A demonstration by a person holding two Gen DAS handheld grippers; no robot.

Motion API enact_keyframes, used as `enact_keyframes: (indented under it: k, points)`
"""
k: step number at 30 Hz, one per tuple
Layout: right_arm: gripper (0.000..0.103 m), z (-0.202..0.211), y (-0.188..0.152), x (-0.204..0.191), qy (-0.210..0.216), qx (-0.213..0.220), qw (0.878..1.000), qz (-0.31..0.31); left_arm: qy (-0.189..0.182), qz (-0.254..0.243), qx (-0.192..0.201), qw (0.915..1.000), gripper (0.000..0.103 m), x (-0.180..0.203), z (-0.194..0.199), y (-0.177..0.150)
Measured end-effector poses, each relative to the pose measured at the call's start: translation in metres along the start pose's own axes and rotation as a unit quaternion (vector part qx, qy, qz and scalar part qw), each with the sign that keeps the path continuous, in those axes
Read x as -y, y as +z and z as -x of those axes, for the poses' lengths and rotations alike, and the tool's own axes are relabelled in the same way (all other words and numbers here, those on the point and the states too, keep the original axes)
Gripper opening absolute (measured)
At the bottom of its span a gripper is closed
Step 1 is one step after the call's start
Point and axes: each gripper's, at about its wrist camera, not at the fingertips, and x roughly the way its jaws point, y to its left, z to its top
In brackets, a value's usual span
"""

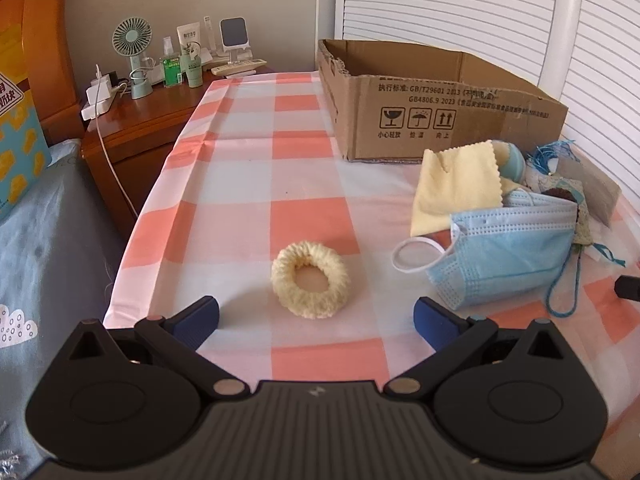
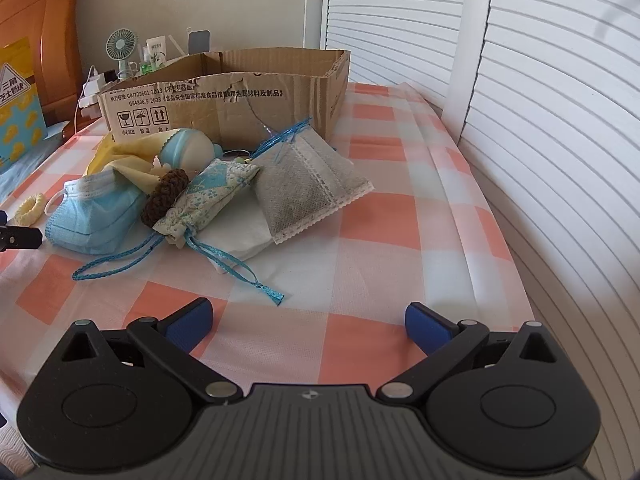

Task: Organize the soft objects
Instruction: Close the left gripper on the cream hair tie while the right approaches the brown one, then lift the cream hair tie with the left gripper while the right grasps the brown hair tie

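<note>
A cream fuzzy hair tie [image 1: 311, 279] lies on the checked cloth just ahead of my open, empty left gripper [image 1: 316, 318]; it also shows small in the right wrist view [image 2: 30, 208]. To its right is a pile of soft things: a blue face mask [image 1: 508, 252] [image 2: 94, 216], a yellow cloth [image 1: 456, 188], a brown hair tie [image 2: 166, 196], a patterned drawstring pouch [image 2: 208, 200] and a grey sachet [image 2: 308, 188]. A cardboard box [image 1: 440, 108] [image 2: 224, 96] stands open behind the pile. My right gripper [image 2: 308, 324] is open and empty, short of the pile.
The table has a pink and white checked cloth [image 1: 248, 168]. A wooden nightstand [image 1: 140, 120] with a fan, bottles and a charger cable stands far left. White louvred doors [image 2: 540, 120] run along the right. A blue bedsheet [image 1: 48, 240] is at the left.
</note>
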Motion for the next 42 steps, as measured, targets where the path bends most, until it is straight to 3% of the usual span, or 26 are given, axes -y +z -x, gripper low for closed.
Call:
enact_keyframes:
  k: [2, 4, 19, 24, 32, 38, 42]
  points:
    - [0.103, 0.0, 0.0, -0.001, -0.002, 0.002, 1.0, -0.001, 0.006, 0.0, 0.005, 1.0, 0.096, -0.002, -0.001, 0.003]
    - [0.103, 0.001, -0.001, -0.001, -0.003, 0.003, 1.0, -0.002, 0.012, 0.0, 0.012, 0.9999, 0.081, -0.003, 0.0, 0.006]
    - [0.103, 0.001, 0.001, -0.002, -0.001, -0.004, 1.0, 0.004, -0.008, -0.004, 0.017, 0.9998, 0.045, 0.004, -0.001, 0.011]
    - [0.103, 0.007, 0.004, -0.005, 0.009, -0.005, 1.0, 0.023, -0.008, -0.002, 0.019, 0.9998, 0.043, 0.006, 0.003, 0.007]
    - [0.101, 0.025, 0.022, -0.03, 0.059, 0.046, 0.993, 0.085, -0.008, 0.003, 0.021, 0.9997, 0.043, 0.007, 0.005, 0.005]
    - [0.085, 0.023, 0.041, -0.056, 0.092, 0.069, 0.982, 0.148, -0.009, 0.005, 0.02, 0.9997, 0.043, 0.008, 0.005, 0.005]
    - [0.075, 0.012, 0.051, -0.065, 0.089, 0.066, 0.977, 0.182, -0.008, 0.006, 0.02, 0.9997, 0.043, 0.008, 0.006, 0.005]
